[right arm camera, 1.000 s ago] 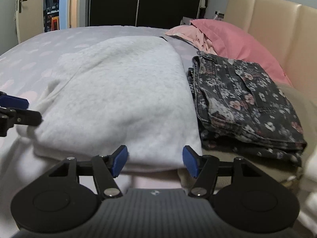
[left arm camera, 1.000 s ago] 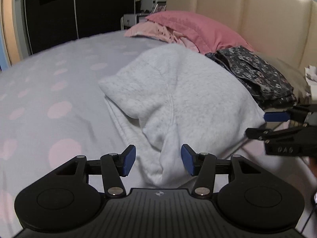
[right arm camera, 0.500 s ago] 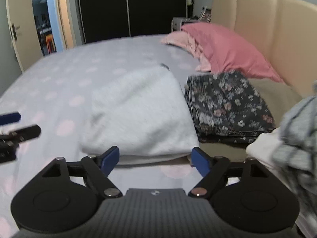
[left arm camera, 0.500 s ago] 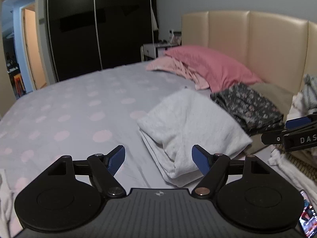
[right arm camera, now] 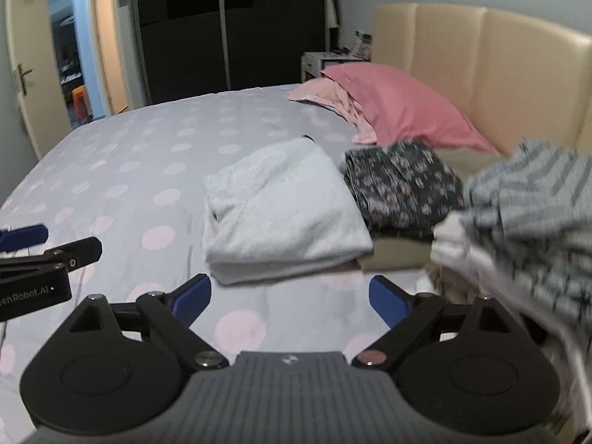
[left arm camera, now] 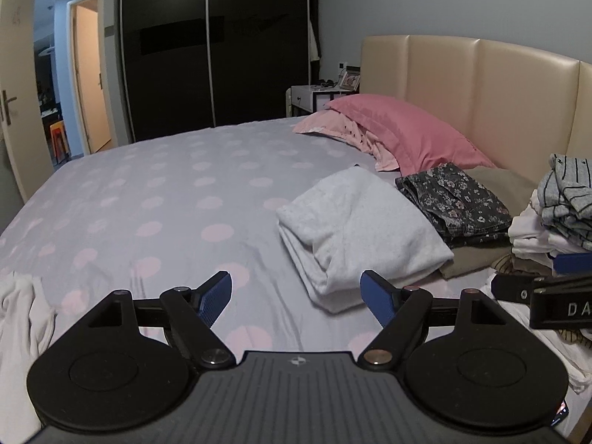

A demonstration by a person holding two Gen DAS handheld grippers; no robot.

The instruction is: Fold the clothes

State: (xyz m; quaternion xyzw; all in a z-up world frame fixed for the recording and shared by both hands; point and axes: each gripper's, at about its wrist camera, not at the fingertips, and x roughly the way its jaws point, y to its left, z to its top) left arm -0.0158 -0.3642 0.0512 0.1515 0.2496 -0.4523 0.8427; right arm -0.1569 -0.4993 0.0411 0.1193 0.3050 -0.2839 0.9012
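A folded white sweatshirt (left arm camera: 355, 229) lies on the polka-dot bed (left arm camera: 166, 192), right of middle; it also shows in the right wrist view (right arm camera: 281, 211). My left gripper (left arm camera: 298, 298) is open and empty, held back above the bed in front of the sweatshirt. My right gripper (right arm camera: 290, 298) is open and empty, also short of the sweatshirt. A folded dark floral garment (left arm camera: 457, 199) lies beside it on an olive one. A pile of grey striped and white clothes (left arm camera: 555, 207) sits at the right, blurred in the right wrist view (right arm camera: 525, 214).
Pink pillows (left arm camera: 399, 137) lean against the beige headboard (left arm camera: 481, 92). A loose white cloth (left arm camera: 22, 314) lies at the bed's near left. A nightstand (left arm camera: 314, 98) stands behind the pillows, dark wardrobe doors (left arm camera: 214, 48) beyond, an open door at far left.
Both grippers have pulled back and up from the folded sweatshirt, which now lies farther away. Their jaws have opened wider. The clothes pile at the right has come into view.
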